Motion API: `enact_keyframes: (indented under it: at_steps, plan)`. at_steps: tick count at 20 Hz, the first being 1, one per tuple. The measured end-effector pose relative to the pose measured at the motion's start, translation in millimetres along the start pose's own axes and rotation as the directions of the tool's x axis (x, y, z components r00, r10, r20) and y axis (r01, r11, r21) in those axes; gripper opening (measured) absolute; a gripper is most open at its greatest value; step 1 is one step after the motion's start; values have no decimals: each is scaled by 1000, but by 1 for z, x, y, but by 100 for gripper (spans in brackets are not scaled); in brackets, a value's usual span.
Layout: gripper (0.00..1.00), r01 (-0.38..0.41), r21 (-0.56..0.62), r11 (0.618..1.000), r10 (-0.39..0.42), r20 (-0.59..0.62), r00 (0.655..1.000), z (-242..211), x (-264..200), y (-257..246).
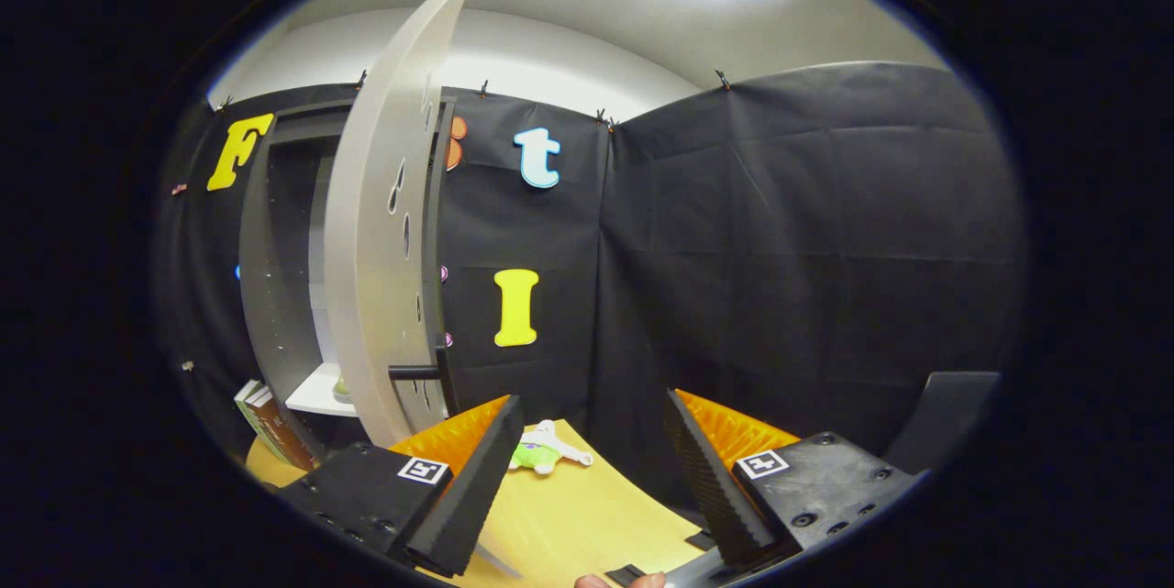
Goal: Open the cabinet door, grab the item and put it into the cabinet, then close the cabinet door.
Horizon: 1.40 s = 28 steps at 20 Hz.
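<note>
A grey cabinet (275, 276) stands to the left beyond my fingers, with its door (381, 230) swung wide open toward me. Inside, a white shelf (316, 393) carries a small greenish object, mostly hidden by the door. A small white and green plush toy (544, 450) lies on the yellow wooden table (578, 515), just ahead of my left finger. My gripper (587, 469) hangs above the table, open, with nothing between its fingers. A dark handle (415, 372) sticks out from the door's lower edge.
Two books (268, 427) lean against the cabinet's base at the left. Black cloth walls close the booth behind and to the right. A dark chair back (945, 418) shows at the right. A fingertip (619, 581) peeks in below the gripper.
</note>
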<state>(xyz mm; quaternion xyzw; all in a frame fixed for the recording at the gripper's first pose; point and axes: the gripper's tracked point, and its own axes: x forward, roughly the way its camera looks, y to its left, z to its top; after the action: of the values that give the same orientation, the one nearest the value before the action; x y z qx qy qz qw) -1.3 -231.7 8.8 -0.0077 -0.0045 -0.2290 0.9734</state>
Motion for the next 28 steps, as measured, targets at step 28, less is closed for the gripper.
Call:
enact_keyframes:
  at_steps: [28]
  plan:
    - [96,-244,-1,970,244,-3,970,-11,-47,141]
